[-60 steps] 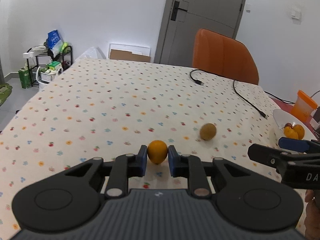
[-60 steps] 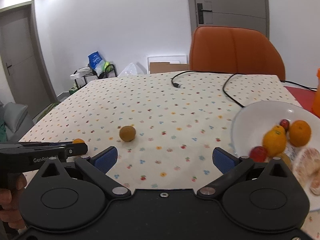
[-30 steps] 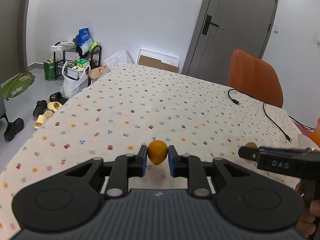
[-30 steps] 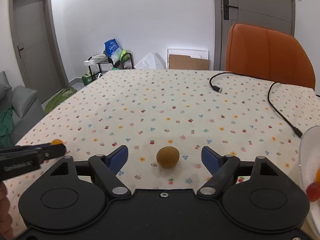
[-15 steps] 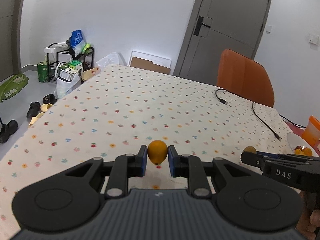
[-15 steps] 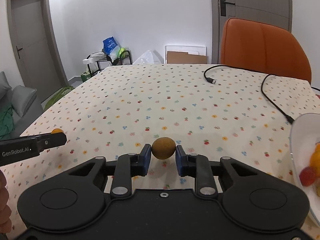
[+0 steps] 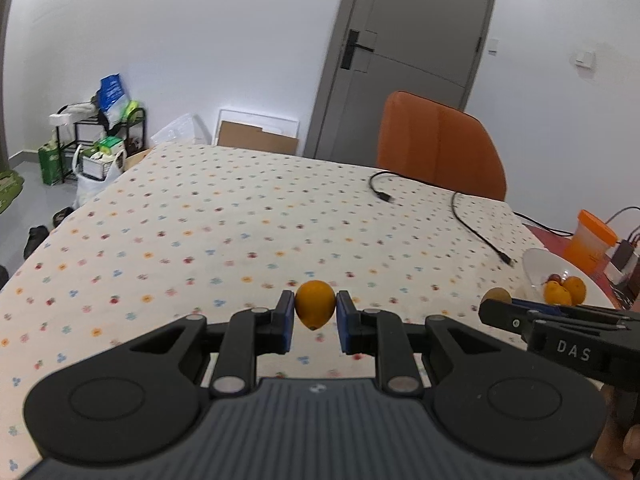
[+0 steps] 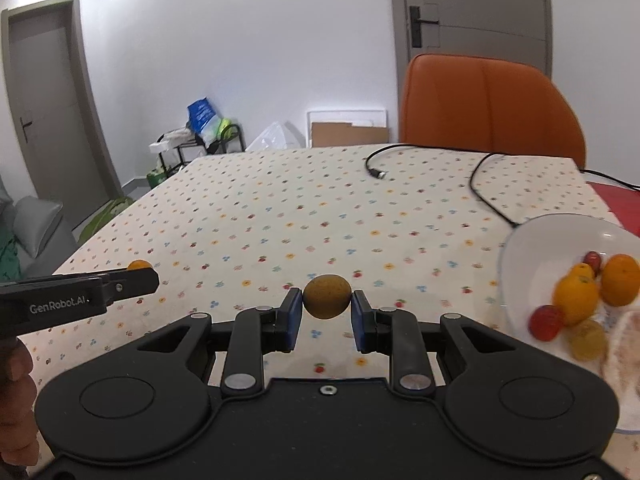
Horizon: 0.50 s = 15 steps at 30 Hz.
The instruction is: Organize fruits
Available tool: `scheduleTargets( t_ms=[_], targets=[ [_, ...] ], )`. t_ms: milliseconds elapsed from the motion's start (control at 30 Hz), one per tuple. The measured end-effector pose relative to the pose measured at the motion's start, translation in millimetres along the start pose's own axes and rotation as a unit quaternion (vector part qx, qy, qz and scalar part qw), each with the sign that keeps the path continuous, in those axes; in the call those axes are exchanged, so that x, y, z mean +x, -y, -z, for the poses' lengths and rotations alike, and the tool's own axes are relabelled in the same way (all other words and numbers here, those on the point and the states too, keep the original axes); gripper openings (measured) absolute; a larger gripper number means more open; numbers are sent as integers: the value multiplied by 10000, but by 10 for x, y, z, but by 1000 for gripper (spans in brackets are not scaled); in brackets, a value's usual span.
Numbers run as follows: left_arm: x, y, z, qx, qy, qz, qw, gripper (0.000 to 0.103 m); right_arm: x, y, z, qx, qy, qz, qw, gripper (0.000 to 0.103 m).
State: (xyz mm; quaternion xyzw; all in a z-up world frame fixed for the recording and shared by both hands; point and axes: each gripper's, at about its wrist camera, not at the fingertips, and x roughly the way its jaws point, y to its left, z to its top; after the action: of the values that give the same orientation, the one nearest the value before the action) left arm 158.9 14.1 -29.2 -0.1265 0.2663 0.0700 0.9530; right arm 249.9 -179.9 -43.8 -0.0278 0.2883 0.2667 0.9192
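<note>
left gripper (image 7: 315, 314): blue pads pinching a small orange citrus fruit (image 7: 315, 309), lifted clear of the tablecloth
right gripper (image 8: 326, 312): blue pads clamped on a brown kiwi (image 8: 327, 296), held above the cloth
cross views: in left view the right gripper's tip shows at right with the kiwi at its end; in right view the left gripper's tip shows at left with the orange fruit just behind it
white bowl (image 8: 532, 252): near the table's right edge, beside the right gripper; holds oranges (image 8: 576, 298), small red fruits (image 8: 545, 322), a yellowish fruit, blurred
table (image 7: 208, 216): floral-dotted tablecloth
black cable (image 8: 486, 188): lying across far right part of table, one end near the bowl
orange chair (image 8: 488, 104): at far edge of table
orange-lidded container (image 7: 590, 240): near right edge past the bowl
hands: person's fingers partly seen at frame edges gripping each handle
</note>
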Motion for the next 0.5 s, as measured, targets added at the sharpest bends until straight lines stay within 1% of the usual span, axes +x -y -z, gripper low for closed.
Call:
scheduleTargets(
  t_ms=[267,500],
  targets=[
    [6,282,-18,187,47,208,9996,21,-253,285,44,172,188,226,9994,25],
    [47,539,-28,339,26,492,9982,21,-433,541,101,354,319,531,9975,25]
  ],
)
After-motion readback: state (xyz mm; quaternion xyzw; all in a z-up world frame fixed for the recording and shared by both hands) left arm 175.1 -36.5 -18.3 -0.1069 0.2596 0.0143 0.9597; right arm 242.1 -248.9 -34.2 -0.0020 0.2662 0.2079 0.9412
